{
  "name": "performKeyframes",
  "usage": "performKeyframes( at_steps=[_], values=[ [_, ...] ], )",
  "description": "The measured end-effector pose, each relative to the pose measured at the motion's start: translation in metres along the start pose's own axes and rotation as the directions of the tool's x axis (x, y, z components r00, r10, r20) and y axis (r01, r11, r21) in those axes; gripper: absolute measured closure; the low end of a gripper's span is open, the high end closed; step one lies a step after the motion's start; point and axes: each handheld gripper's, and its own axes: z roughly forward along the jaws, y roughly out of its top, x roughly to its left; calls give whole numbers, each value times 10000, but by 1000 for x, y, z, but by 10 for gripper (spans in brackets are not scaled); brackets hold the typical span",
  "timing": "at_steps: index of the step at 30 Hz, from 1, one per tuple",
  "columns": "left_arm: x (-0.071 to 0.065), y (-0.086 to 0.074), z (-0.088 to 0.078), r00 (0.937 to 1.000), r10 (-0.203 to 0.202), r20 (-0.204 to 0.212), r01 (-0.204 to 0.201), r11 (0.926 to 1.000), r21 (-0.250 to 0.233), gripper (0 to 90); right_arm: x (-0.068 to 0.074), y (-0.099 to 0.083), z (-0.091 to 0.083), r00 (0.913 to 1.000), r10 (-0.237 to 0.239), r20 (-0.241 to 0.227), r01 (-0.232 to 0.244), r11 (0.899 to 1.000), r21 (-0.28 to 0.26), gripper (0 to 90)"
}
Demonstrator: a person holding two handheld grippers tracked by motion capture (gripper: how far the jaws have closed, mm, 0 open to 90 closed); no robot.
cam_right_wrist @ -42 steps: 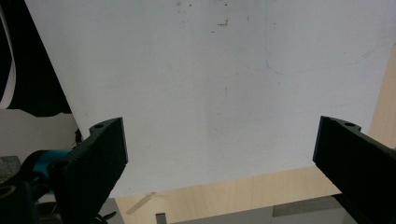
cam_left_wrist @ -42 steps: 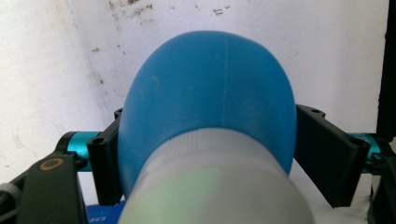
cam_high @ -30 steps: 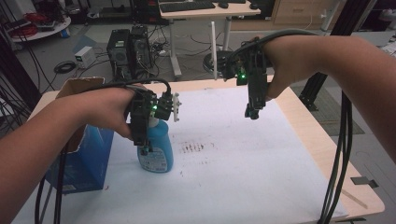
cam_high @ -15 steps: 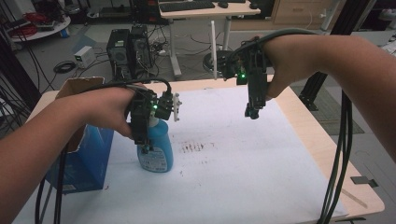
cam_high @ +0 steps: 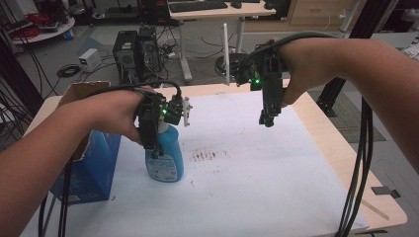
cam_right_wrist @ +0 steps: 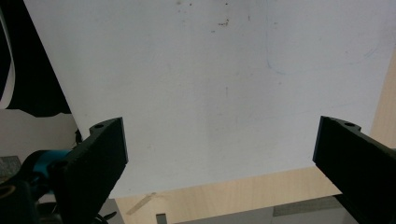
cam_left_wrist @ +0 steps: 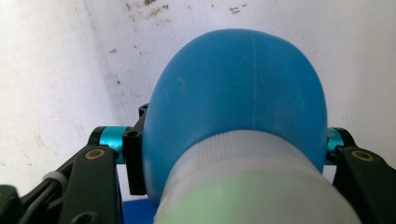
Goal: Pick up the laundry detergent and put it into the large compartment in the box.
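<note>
1. Bottle point(cam_high: 164, 158): blue spray bottle standing upright on the white sheet point(cam_high: 257, 177), left of centre, just beside a blue carton point(cam_high: 94, 163); brown smudges point(cam_high: 210, 155) mark the sheet close to its right.
2. Left gripper point(cam_high: 153, 143): clamped on the bottle at the shoulder below the white-green neck; in the left gripper view the blue body point(cam_left_wrist: 238, 93) bulges between both jaws.
3. Judged step: holding or lifting the bottle. A grip this high likely lets the heavy base swing, so a vertical, unhurried lift with steady squeeze seems best, nozzle point(cam_high: 186, 111) kept toward the smudges.
4. Right gripper point(cam_high: 267, 118): raised above the far side of the sheet, jaws spread wide and empty point(cam_right_wrist: 219, 149); well apart from the bottle, free to steady it.
</note>
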Motion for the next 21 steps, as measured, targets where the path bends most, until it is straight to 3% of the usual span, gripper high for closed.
performKeyframes(
  at_steps=[6,13,19,21],
  values=[
    [0,2,-4,9989,-449,-164,451,9989,131,383,1,0,2,10000,44,-25,-44,10000,-10,21],
    [-10,1,-24,9920,-1257,-70,1258,9919,198,383,1,-3,4,9999,77,-95,-76,10000,46,21],
    [-15,-5,-53,9810,-1938,39,1934,9800,459,383,1,-2,3,9999,94,-81,-94,9999,-42,21],
    [-16,-7,-61,9746,-2238,9,2235,9737,439,383,1,-1,3,10000,-1,-57,0,10000,-50,21]
  ],
)
